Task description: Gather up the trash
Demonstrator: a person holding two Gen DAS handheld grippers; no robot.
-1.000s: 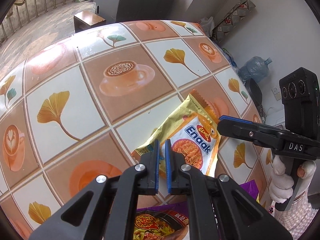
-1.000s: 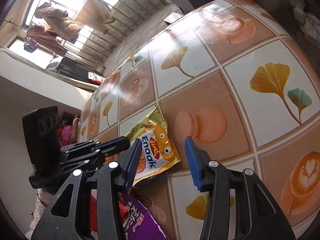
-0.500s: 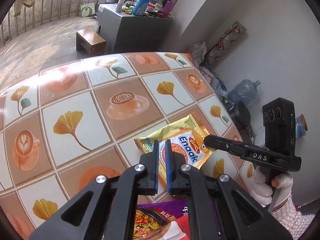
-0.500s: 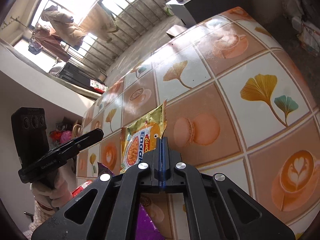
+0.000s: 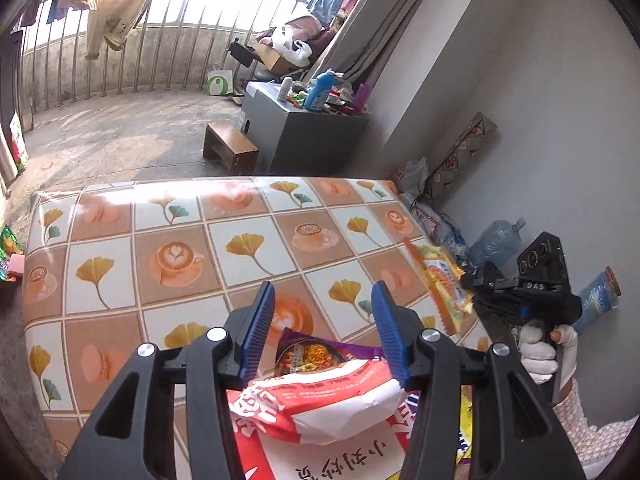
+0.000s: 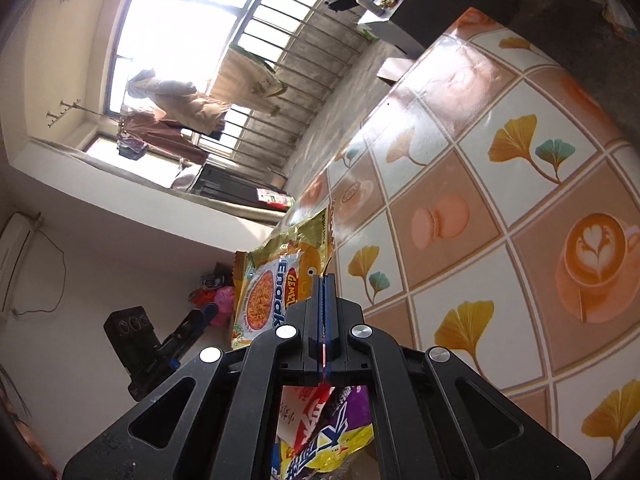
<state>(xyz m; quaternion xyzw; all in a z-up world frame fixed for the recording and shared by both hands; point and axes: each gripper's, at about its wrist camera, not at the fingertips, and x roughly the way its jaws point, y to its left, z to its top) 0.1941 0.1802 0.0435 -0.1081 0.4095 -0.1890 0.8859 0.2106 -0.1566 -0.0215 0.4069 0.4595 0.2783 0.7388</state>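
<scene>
Right gripper [image 6: 325,280] is pinched tight on a yellow noodle packet [image 6: 266,280], held up off the patterned table [image 6: 500,208]; its own view shows the packet's printed face. Only the left view shows the left gripper [image 5: 324,320], jaws opening over red and purple wrappers [image 5: 320,392], nothing between them.

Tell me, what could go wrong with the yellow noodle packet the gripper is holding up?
The right gripper pinches only the edge of the yellow Enaak packet, so the packet might slip out and fall. It hangs beyond the table edge, so it would probably land on the floor. The left gripper is opening above the red-and-white wrapper and holds nothing.
</scene>
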